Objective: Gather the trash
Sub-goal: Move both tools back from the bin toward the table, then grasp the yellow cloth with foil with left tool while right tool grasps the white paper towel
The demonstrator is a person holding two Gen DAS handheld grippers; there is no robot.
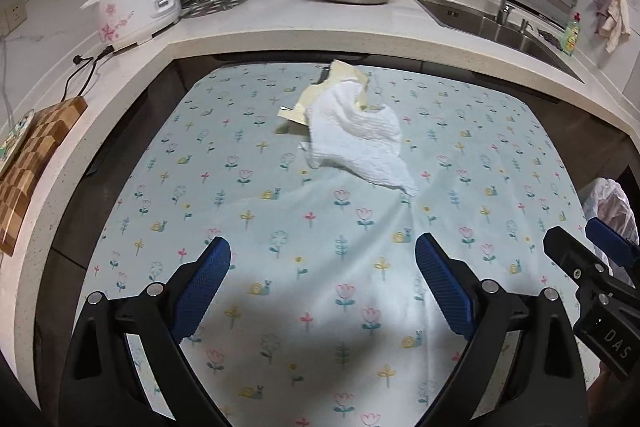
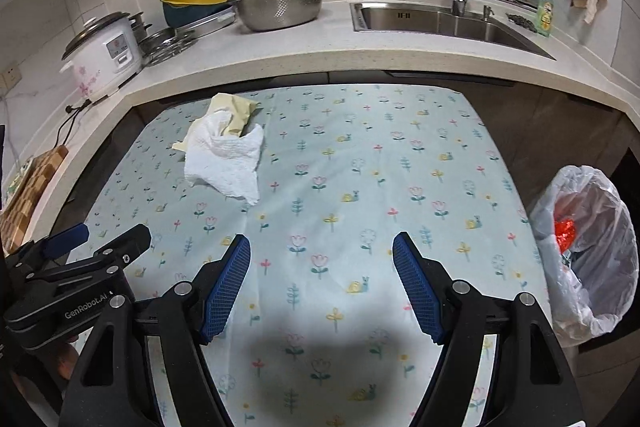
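you're on approach: left gripper & right gripper both spread wide, nothing held. tissue lies on wrapper, far side of tablecloth. next: reach, pinch tissue, carry to bin.

My right gripper hangs over the flowered tabletop with its blue fingers spread apart and nothing between them. Ahead and to the left lies a crumpled white paper towel, resting partly on a pale yellow wrapper. Off to my right stands a bin lined with a clear bag, something red inside. My left gripper sits just beside my left finger.
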